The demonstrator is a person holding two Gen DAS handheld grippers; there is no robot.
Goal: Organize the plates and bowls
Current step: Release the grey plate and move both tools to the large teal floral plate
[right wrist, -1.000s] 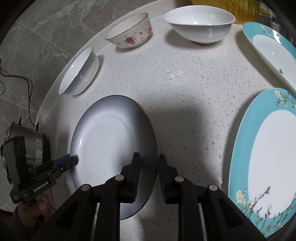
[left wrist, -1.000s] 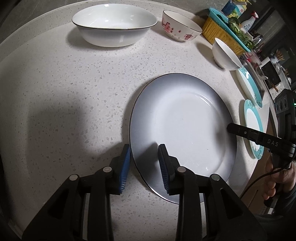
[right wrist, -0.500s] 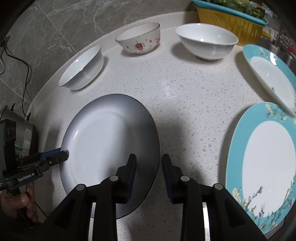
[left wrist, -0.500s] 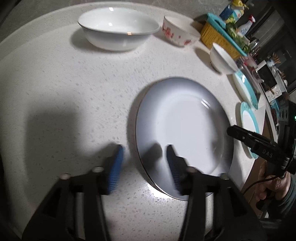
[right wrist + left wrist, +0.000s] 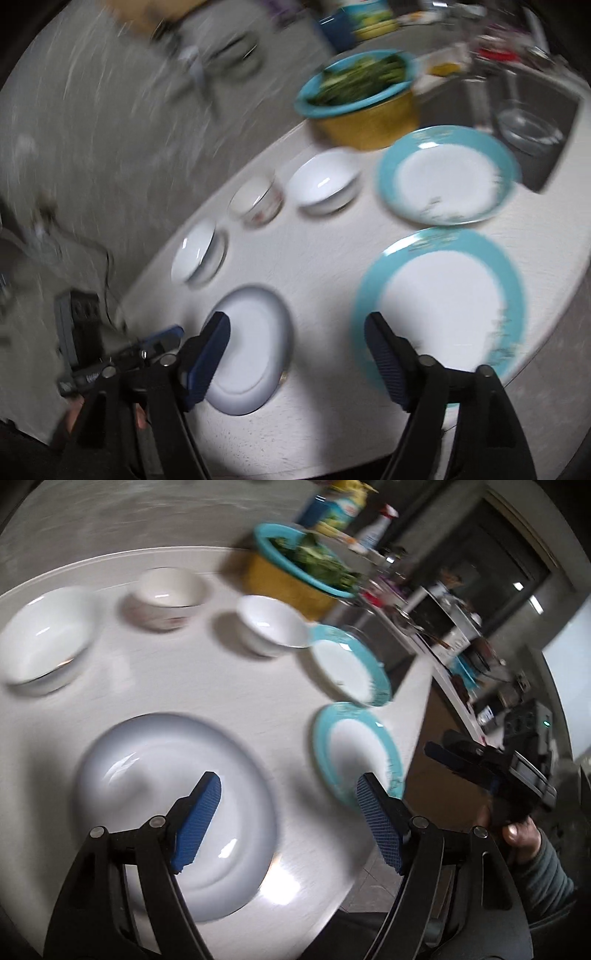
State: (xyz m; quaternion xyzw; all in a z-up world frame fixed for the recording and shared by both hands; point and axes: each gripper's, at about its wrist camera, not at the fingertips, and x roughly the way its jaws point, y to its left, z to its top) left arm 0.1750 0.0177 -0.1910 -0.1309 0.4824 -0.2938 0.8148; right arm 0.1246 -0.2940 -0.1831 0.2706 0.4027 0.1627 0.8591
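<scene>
A large white plate (image 5: 173, 786) lies flat on the speckled round counter (image 5: 207, 686). My left gripper (image 5: 287, 781) hovers above its right edge, jaws opening, nothing between them. My right gripper (image 5: 297, 317) hangs over the gap between the white plate (image 5: 251, 347) and a big teal-rimmed plate (image 5: 439, 306), jaws opening and empty. A second teal-rimmed plate (image 5: 443, 177) lies farther back. Three bowls stand in a row: a wide white bowl (image 5: 40, 646), a floral bowl (image 5: 170, 598) and a small white bowl (image 5: 269, 624). Both views are motion-blurred.
A yellow basket topped by a teal colander of greens (image 5: 362, 92) stands behind the bowls. Past the counter's edge is a sink (image 5: 528, 122) with a glass bowl in it. A hand (image 5: 521, 834) grips the right device. Cluttered shelves fill the far right.
Both grippers have let go of the white plate's rim, spread their jaws wide and lifted back from the counter. The plate stays flat where it was.
</scene>
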